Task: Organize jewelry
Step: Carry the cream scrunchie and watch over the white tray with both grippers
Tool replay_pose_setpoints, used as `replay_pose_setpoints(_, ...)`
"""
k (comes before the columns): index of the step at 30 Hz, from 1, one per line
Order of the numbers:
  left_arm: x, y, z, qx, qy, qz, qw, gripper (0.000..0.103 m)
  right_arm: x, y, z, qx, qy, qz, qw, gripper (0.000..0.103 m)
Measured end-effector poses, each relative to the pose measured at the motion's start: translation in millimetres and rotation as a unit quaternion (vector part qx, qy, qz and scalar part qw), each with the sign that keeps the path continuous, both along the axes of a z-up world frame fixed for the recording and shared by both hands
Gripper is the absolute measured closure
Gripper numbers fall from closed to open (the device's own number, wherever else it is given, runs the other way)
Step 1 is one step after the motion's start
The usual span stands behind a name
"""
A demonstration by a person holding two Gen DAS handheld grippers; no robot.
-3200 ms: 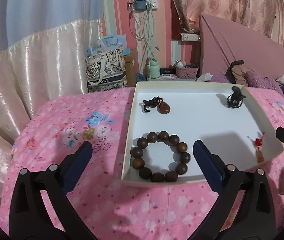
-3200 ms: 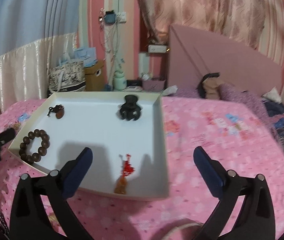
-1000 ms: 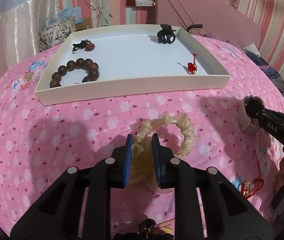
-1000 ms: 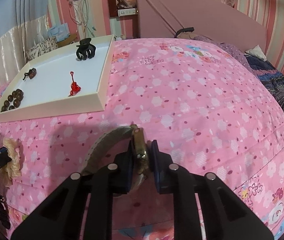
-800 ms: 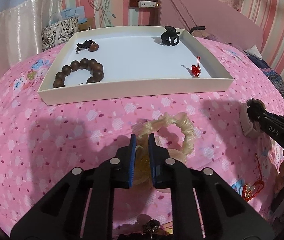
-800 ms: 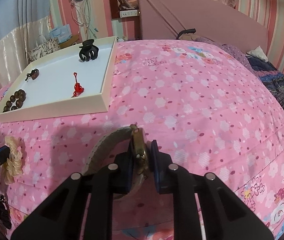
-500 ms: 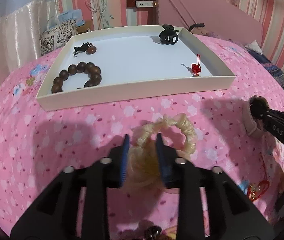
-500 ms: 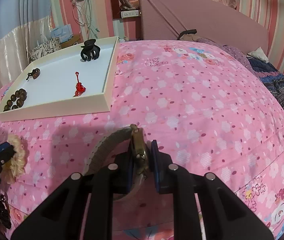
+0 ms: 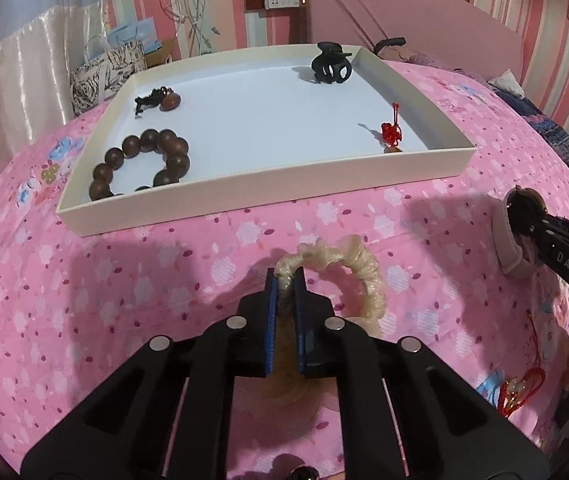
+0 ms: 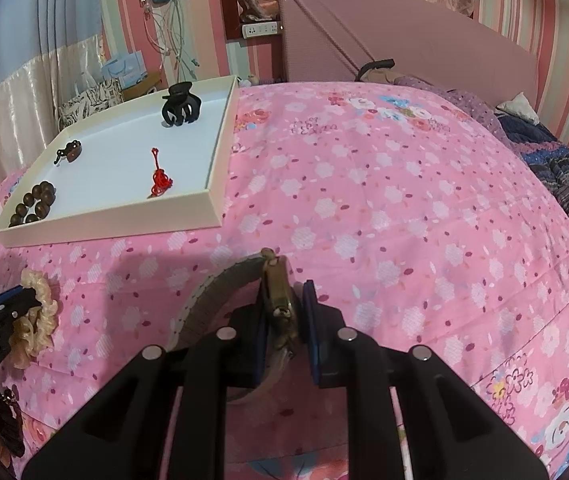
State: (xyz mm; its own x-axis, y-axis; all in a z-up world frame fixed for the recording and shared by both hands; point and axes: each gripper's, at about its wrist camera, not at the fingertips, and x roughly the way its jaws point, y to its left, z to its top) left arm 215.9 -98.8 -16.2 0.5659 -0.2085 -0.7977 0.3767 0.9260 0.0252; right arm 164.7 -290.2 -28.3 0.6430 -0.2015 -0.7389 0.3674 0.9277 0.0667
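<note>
Just re-clamped: left gripper [image 9: 284,276] jaws, briefly parted half a second back, closed again on the cream scrunchie [image 9: 344,268], pinched just in front of the white tray [image 9: 268,196] on the pink bedspread [image 9: 84,280]. Right gripper [image 10: 284,300] unchanged, clamped on the watch [image 10: 278,300] near the tray's right corner. Both pieces secured, probably ready for carrying into the tray beside the bead bracelet [image 9: 144,164].

left gripper [image 9: 284,280]: black plastic tool with two wide arms that meet in a V
left fingers [image 9: 270,320]: flat dark blue pads on the inside faces
left screws: four round silver ones in a row
right gripper [image 10: 286,300]: the same black shape, blue pads, four silver screws
markings: small white letters printed along each black side
</note>
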Motion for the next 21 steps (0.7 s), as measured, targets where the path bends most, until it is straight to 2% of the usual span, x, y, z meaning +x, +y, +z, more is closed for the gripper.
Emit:
replay_pose_setpoints(4,-0.1,3.2,11.4,-0.012,-0.009,0.003,0.9999,0.099,4.4,10.1,8.3,-0.024,-0.005,0.009,1.0,0.087)
replay_pose_setpoints(12,12.1,9.9,36.0,-0.038,-0.025,0.011,0.9989,0.099,14.3,23.5,39.2,-0.017,-0.032,0.031,0.999,0.087)
replay_pose_setpoints(19,41.2,15.4,55.4,-0.058,-0.038,0.034,0.997,0.099,50.6,32.4,63.9,-0.018,-0.047,0.042,0.998,0.087)
replay_pose_setpoints(21,49.4,17.5,59.8,-0.054,-0.046,0.041,0.9966,0.099,62.5,33.5,66.4,-0.017,-0.048,0.044,0.998,0.087)
